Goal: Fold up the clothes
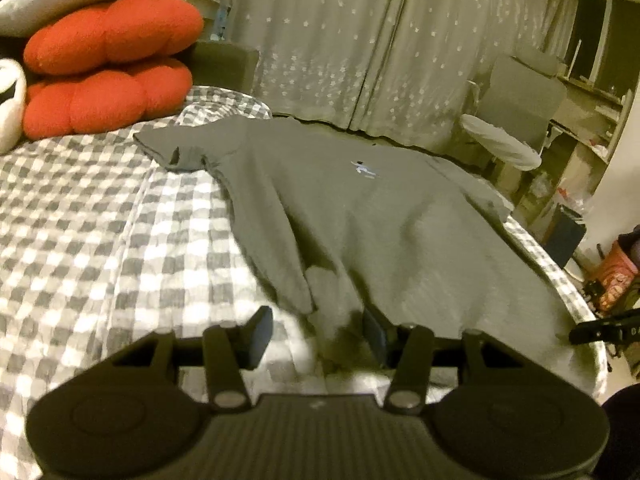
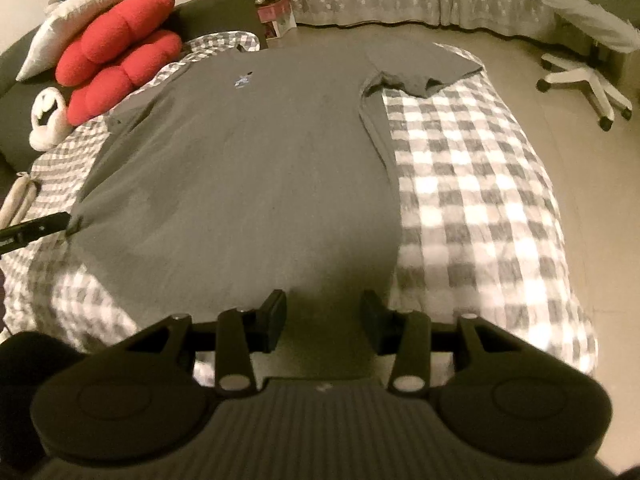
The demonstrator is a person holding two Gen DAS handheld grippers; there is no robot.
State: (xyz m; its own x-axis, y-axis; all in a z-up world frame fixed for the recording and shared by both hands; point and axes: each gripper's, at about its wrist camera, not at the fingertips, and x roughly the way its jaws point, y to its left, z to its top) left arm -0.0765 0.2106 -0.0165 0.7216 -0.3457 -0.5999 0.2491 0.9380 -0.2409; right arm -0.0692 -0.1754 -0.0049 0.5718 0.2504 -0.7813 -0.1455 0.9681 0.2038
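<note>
Grey T-shirt (image 2: 240,152) lying flat on checked bed (image 2: 480,184); hem blurring under left tongs (image 1: 316,332), right tongs (image 2: 324,320), both gaping, gripping nothing.

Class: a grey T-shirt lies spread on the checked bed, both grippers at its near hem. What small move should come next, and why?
Probably ease both grippers forward onto the hem and pinch it. The grey T-shirt lies flat and unfolded on the checked bed; the left gripper and right gripper stand open at its near edge, with nothing visibly pinched yet.
</note>
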